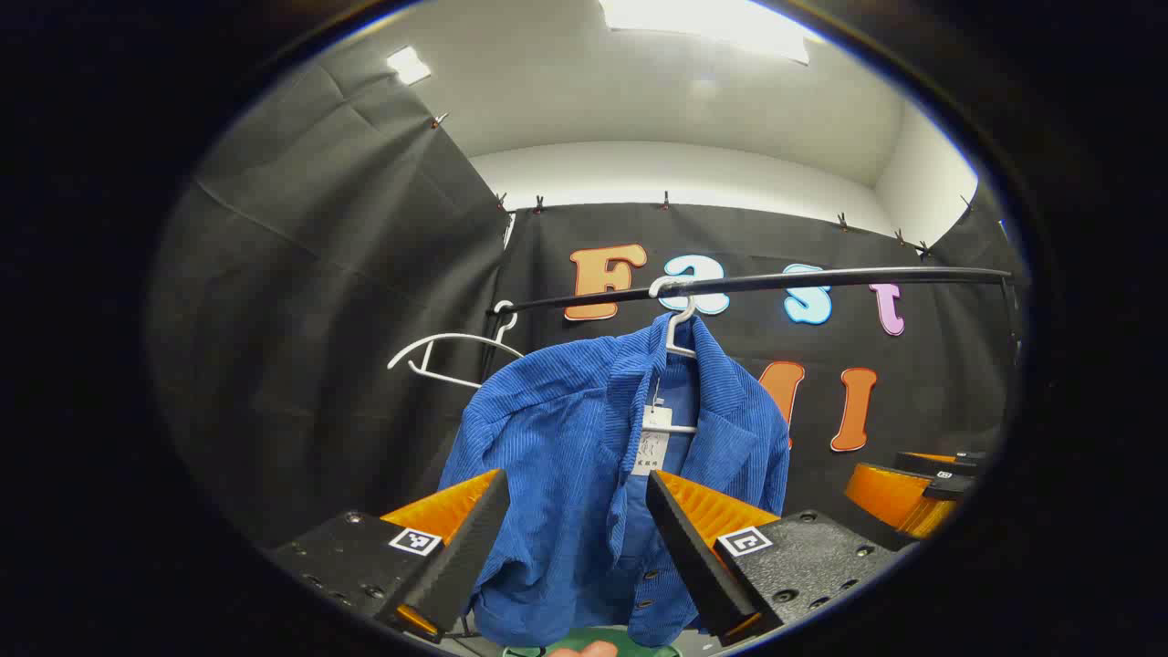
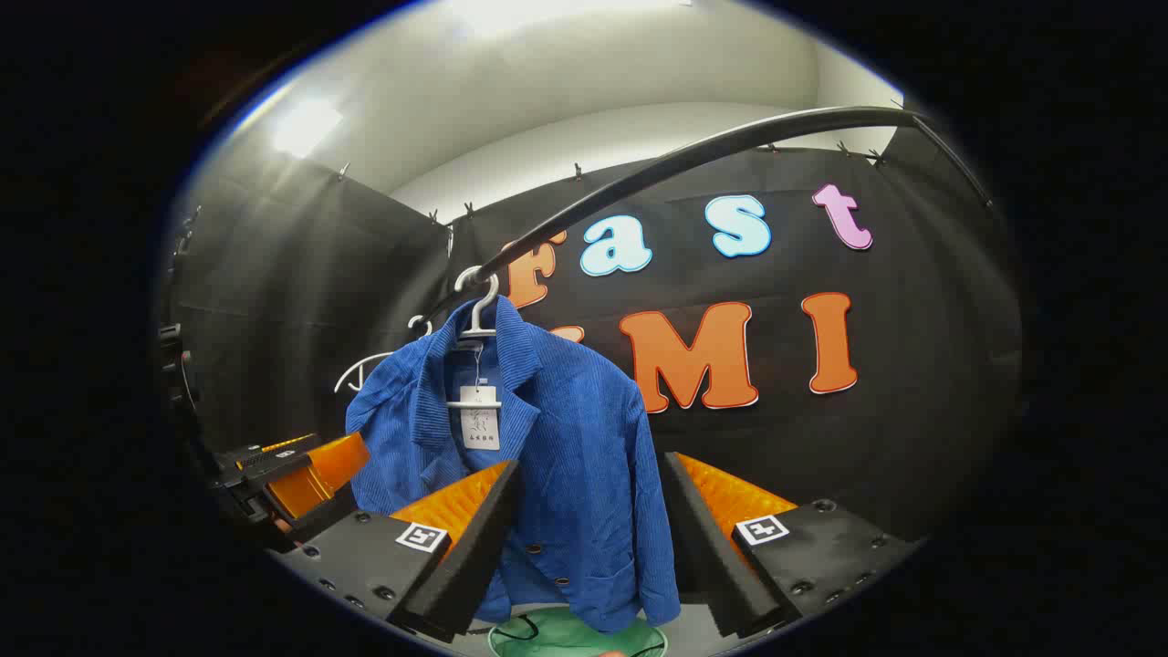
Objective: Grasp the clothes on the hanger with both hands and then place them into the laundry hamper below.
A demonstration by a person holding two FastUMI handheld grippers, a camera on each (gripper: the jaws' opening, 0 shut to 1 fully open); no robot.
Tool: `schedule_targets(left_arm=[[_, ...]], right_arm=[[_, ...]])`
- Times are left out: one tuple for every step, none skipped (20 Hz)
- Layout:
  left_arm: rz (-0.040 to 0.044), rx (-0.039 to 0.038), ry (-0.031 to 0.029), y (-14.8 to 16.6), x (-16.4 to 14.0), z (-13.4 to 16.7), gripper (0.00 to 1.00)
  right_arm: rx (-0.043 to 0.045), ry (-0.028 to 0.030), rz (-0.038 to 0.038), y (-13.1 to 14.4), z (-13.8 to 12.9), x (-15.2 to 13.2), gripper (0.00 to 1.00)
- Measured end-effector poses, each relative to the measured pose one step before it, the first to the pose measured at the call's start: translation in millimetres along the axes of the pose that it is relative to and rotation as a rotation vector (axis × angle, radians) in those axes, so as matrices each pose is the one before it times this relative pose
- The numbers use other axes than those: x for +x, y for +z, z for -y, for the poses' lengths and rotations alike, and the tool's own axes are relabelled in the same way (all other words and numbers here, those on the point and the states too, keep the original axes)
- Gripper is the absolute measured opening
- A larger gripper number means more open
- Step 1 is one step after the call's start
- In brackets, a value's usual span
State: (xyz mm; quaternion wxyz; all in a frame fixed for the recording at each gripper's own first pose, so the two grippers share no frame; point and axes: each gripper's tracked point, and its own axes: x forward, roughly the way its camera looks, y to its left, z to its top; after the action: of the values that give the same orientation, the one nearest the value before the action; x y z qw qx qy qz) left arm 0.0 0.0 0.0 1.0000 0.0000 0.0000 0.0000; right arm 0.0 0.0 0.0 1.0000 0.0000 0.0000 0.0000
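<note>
In the left gripper view, the left gripper (image 1: 578,488) was seen nearest, its two fingers spread wide apart and nothing held between them. Just beyond them the blue jacket (image 1: 602,456) was hung, and no contact between the fingers and the cloth could be made out. Below the jacket's hem, a sliver of the green hamper (image 1: 630,641) was visible. To the right of the jacket, the other gripper was seen at the edge of the view.

In the right gripper view, the right gripper (image 2: 591,488) was likewise held released, its fingers parted in front of the jacket's lower half and apart from it. The hamper's rim (image 2: 547,639) was seen under the hem.

The jacket was carried on a white hanger (image 1: 677,333), from which a paper tag (image 1: 653,443) was hung at the collar. The hanger was hooked over a black rail (image 1: 821,278) above the jacket. Left of the jacket, an empty white hanger (image 1: 447,351) was hooked on the same rail.
</note>
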Motion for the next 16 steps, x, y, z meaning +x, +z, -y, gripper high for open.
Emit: schedule_targets(left_arm=[[-0.00155, -0.00211, -0.00121, -0.75, 0.43, 0.28, 0.95], [-0.00127, -0.00043, -0.00018, -0.14, -0.03, -0.1, 0.92], [-0.00071, 0.00109, 0.00139, -0.25, 0.48, -0.42, 0.95], [-0.00055, 0.00137, 0.00002, -0.5, -0.24, -0.23, 0.95], [0.00032, 0.00109, 0.00039, -0.42, 0.13, -0.01, 0.95], [0.00049, 0.00051, -0.00007, 0.07, 1.08, -0.4, 0.98], [0.00022, 0.00104, 0.00062, -0.14, 0.75, -0.06, 0.95], [-0.00006, 0.00103, 0.00034, -0.32, 0.21, 0.05, 0.96], [-0.00129, 0.00098, 0.00001, -0.39, -0.12, 0.68, 0.98], [-0.00215, 0.00011, 0.00121, -0.69, 0.59, -0.73, 0.98], [-0.00103, -0.00187, -0.00125, -0.73, 0.52, 0.73, 0.98], [-0.00078, -0.00257, -0.00194, -0.62, -0.21, 0.51, 0.95], [-0.00099, -0.00044, -0.00066, -0.29, 0.05, 0.42, 0.95], [-0.00067, 0.00169, -0.00088, 0.33, 0.07, 0.63, 0.95], [-0.00041, 0.00181, -0.00059, -0.11, 0.79, -0.19, 0.95], [0.00067, 0.0003, -0.00035, 0.4, 0.28, -0.1, 0.95]], right_arm=[[-0.00079, -0.00148, -0.0019, -0.87, 0.19, 0.32, 0.99], [-0.00089, -0.00088, -0.001, -0.3, 0.31, -0.33, 0.99], [-0.00109, -0.00049, -0.00086, -0.32, 0.06, 0.26, 0.99], [-0.00092, 0.0005, -0.0009, -0.12, -0.22, -0.49, 0.99], [-0.00021, 0.00127, -0.00088, -0.51, -0.17, 0.22, 0.99], [-0.00024, 0.00097, -0.00084, 0.54, -0.53, 0.71, 0.99], [-0.00012, 0.00088, -0.00092, -0.98, -0.12, 0.58, 0.99], [-0.00004, 0.0004, -0.00016, 0.12, 0.37, -0.3, 0.99], [-0.00036, 0.00026, 0.00005, -0.51, 0.34, 0.17, 0.99], [-0.00057, -0.00019, 0.00027, 0.2, -0.08, 0.06, 0.99], [-0.00065, -0.00045, -0.00055, -0.12, 0.22, 0.2, 0.99], [0.00018, -0.00068, 0.00022, -0.32, 0.67, -0.23, 0.99], [0.00115, -0.00129, -0.00078, -0.94, 0.56, 0.29, 0.99], [0.00216, -0.00079, -0.00116, 0.06, 0.31, -0.11, 0.99], [0.00203, -0.00119, -0.00081, 0.18, 0.53, 0.33, 0.99], [0.00172, -0.00119, 0.00096, 0.32, 0.8, -0.82, 0.99]])
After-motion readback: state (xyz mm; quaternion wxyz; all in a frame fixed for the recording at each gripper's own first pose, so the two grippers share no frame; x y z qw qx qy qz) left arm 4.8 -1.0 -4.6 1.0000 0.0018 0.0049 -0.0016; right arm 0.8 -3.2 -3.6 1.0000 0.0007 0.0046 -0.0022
